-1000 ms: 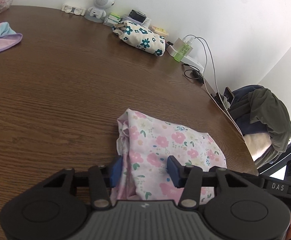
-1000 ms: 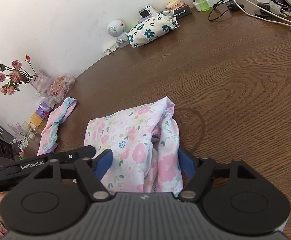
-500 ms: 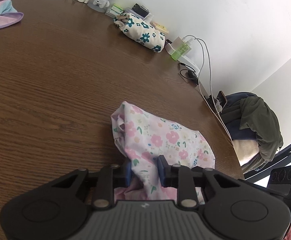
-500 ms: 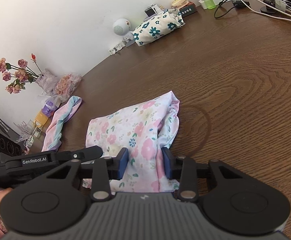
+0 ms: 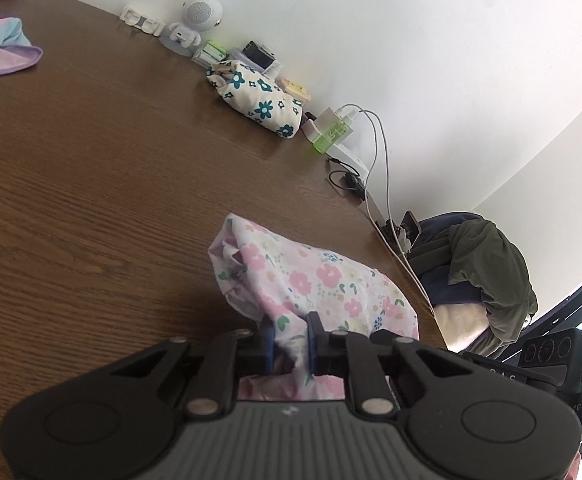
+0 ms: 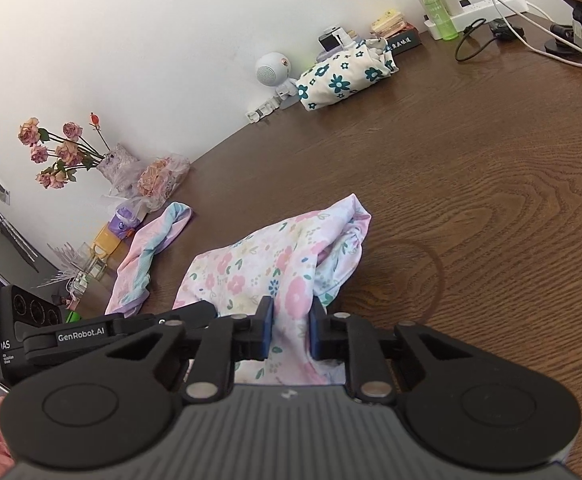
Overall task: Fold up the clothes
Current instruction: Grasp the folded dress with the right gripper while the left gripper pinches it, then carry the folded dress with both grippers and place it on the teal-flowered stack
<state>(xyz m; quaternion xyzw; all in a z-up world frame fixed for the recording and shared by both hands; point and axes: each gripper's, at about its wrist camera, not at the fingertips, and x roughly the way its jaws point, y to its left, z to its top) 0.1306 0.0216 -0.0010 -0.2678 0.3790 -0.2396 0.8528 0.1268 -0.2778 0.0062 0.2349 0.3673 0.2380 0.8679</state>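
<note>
Pink floral garment (image 5: pixel 323 284): lies bunched on the wooden table (image 5: pixel 91 200), ahead of and between the fingers.

Left wrist view: left gripper (image 5: pixel 289 340), jaws just closed, pinches a fold of cloth. Risk judged: only one layer caught, so the fold slips or drags crooked on lifting.

Right wrist view: right gripper (image 6: pixel 289 328), jaws just closed, clamps the same garment's near edge. The near hem is hidden under both gripper bodies; layer count cannot be told.

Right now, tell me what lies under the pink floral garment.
Under the pink floral garment only the brown wooden table shows, bare around its edges. Anything beneath the bunched cloth itself is covered and cannot be seen.
</note>
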